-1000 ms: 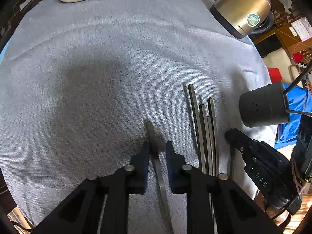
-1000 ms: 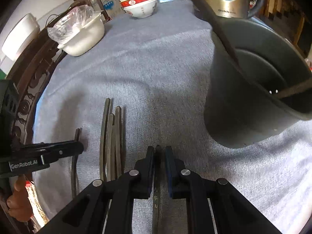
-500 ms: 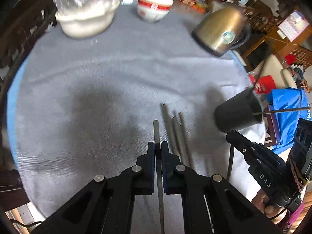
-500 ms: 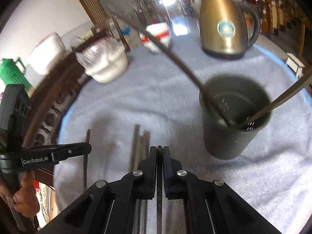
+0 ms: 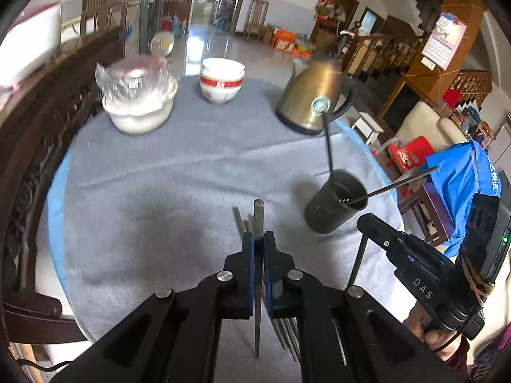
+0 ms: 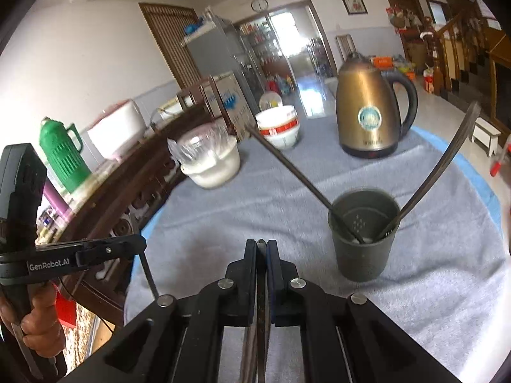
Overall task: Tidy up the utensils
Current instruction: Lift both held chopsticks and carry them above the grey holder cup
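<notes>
Covering the round worktop (image 5: 134,172) is a grey cloth. A dark holder (image 6: 364,242) stands upright on it, two utensils leaning inside. Left gripper (image 5: 258,239) jaws are clamped on one flat utensil (image 5: 258,214); right gripper (image 6: 261,245) jaws clamp another utensil (image 6: 262,293).

The utensil holder (image 6: 364,233) stood on the cloth-covered table (image 6: 431,255), with two utensils (image 6: 437,172) leaning out of it to either side. Behind the holder sat the kettle (image 6: 370,108); to the kettle's left was the stacked bowl (image 6: 278,126), and left of that the wrapped basin (image 6: 210,162). Nearer than the holder and to its left, a few utensils (image 5: 244,223) lay side by side on the cloth.
</notes>
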Demonstrator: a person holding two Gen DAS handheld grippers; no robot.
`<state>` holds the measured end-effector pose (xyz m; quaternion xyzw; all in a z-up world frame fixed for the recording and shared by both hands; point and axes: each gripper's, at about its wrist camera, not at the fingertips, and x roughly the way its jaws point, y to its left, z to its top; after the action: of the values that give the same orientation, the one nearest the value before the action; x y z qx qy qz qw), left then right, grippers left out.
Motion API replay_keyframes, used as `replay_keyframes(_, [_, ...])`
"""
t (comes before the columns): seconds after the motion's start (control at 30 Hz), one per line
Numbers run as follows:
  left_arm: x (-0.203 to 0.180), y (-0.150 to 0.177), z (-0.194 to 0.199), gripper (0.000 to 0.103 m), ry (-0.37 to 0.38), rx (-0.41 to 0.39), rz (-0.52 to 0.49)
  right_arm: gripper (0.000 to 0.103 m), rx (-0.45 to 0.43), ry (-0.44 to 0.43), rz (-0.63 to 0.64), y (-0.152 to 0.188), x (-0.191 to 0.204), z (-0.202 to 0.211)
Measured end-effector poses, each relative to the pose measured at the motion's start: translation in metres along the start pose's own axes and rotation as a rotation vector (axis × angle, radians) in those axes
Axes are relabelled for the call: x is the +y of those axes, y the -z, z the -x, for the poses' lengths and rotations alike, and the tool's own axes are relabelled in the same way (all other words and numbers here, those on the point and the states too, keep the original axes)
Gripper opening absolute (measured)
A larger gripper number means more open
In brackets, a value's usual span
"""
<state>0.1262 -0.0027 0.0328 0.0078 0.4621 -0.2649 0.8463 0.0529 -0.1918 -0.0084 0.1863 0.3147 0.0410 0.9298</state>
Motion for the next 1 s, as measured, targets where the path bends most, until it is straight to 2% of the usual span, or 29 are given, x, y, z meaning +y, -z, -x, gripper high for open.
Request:
replay_keyframes(0.5, [-0.032,-0.008,0.035,0.006,0.010,-0.093,-0.048,0.006,-0.198,-0.014,-0.023,-0.023,-0.002,0.052])
replay_keyframes(1.0, [-0.078,-0.039,0.050,0.006,0.042,-0.197,-0.095,0.006,-0.383,0.017,-0.077,-0.068,-0.031,0.093])
